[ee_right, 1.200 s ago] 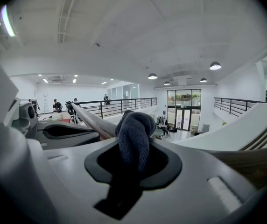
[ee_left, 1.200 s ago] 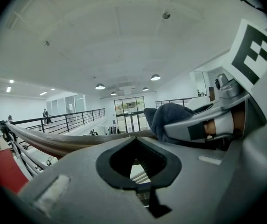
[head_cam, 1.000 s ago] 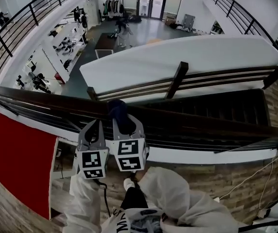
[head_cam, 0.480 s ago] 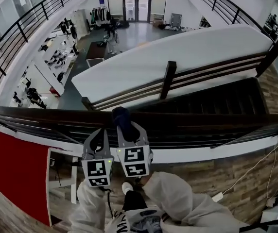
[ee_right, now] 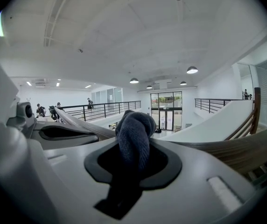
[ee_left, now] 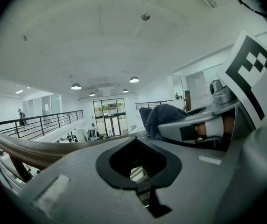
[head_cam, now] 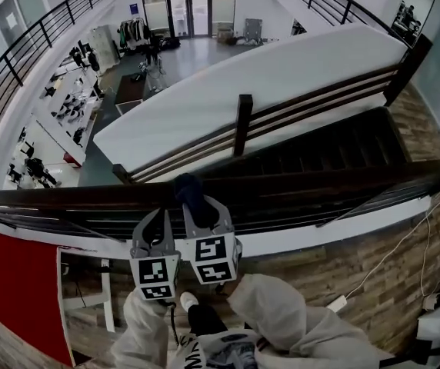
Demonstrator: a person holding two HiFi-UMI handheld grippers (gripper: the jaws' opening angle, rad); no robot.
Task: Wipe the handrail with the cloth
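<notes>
A dark wooden handrail [head_cam: 320,184] crosses the head view from left to right. A dark blue cloth [head_cam: 191,189] lies bunched on top of it, and my right gripper [head_cam: 202,207] is shut on that cloth. In the right gripper view the cloth [ee_right: 134,134] sticks up from between the jaws of the right gripper [ee_right: 131,164], with the handrail [ee_right: 236,150] running off to the right. My left gripper [head_cam: 155,217] sits just left of it by the rail, jaws shut and empty. The left gripper view shows the left gripper [ee_left: 140,169], the handrail [ee_left: 26,150] and the cloth [ee_left: 164,118].
Beyond the rail the floor drops to a dark staircase [head_cam: 320,156] with its own wooden railing and post [head_cam: 242,125], beside a white sloped wall [head_cam: 281,68]. A red panel [head_cam: 12,290] hangs low at the left. A cable [head_cam: 389,271] lies on the wooden floor at the right.
Both grippers and the cloth have slid to the right along the handrail; the staircase post and the red panel have shifted left in the head view.
</notes>
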